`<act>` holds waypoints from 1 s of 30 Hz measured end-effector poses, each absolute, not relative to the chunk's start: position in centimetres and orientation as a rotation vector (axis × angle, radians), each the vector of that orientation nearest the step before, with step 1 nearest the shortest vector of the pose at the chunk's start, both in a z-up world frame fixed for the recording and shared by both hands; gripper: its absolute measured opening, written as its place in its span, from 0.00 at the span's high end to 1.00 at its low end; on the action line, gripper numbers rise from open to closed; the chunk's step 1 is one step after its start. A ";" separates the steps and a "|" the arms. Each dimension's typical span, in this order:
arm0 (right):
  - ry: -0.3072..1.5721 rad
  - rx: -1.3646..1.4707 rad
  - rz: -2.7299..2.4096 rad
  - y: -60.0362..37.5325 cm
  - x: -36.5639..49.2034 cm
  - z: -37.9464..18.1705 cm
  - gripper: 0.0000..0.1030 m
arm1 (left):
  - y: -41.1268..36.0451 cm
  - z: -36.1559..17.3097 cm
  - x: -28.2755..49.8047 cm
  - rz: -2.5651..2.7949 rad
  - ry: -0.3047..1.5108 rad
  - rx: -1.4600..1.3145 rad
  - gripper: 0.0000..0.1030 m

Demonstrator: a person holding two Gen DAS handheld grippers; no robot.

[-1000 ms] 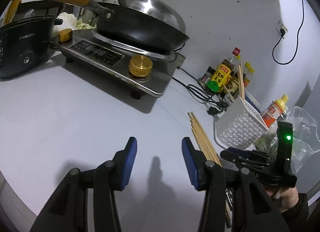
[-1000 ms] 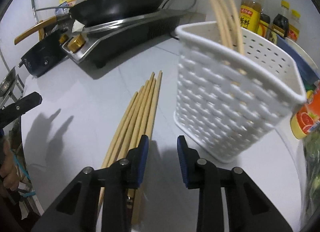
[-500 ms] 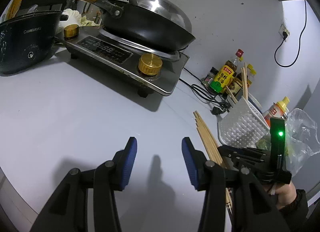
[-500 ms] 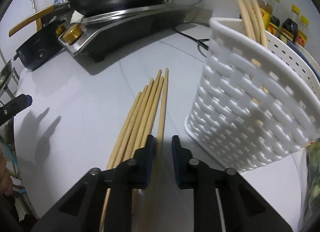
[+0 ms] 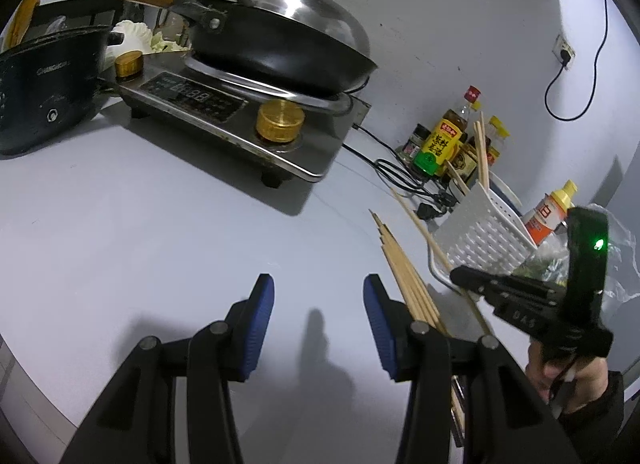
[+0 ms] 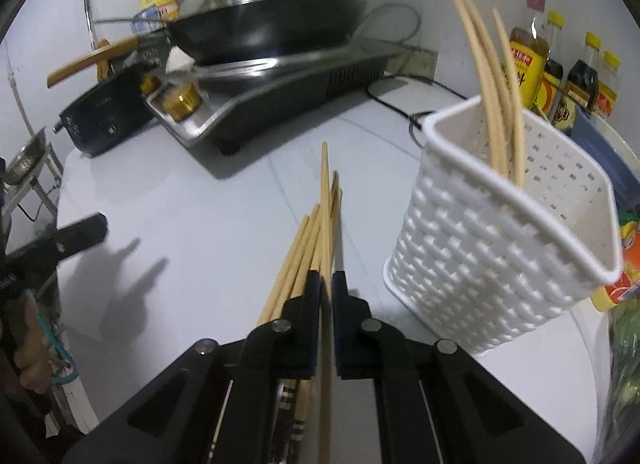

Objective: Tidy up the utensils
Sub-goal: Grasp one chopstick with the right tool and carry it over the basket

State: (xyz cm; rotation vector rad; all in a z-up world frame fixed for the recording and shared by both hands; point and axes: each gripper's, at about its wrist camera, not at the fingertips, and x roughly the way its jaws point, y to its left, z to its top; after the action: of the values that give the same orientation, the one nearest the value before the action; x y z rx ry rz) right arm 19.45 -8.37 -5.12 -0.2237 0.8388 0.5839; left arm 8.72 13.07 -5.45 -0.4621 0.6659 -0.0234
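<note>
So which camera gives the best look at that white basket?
The right wrist view: the white basket fills its right side, weave, rim and three chopsticks inside all plain. The left wrist view shows it small and far off, partly behind the right gripper.

L gripper point(image 5: 318, 320): jaws wide apart, blue pads facing each other, nothing between them, held low over the tabletop w/ its shadow on the surface below. R gripper point(image 6: 327, 294): jaws nearly closed, pinching one chopstick point(image 6: 325, 200) that runs fwd between the pads, far end raised. In the L wrist view the R gripper sits at the right, near side, angled left; the person's hand point(image 5: 568, 380) grips its handle from below, dark sleeve at the wrist.
</note>
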 end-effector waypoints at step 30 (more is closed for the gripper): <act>0.599 -0.098 0.576 -13.5 25.6 6.4 0.95 | 11.8 -3.3 11.8 0.011 0.664 -0.391 0.55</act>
State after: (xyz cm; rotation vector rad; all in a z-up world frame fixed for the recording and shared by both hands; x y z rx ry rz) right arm 25.61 -13.48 6.36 -0.0978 0.5992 0.5763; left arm 11.81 11.85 -3.34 -0.3907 0.6638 0.0113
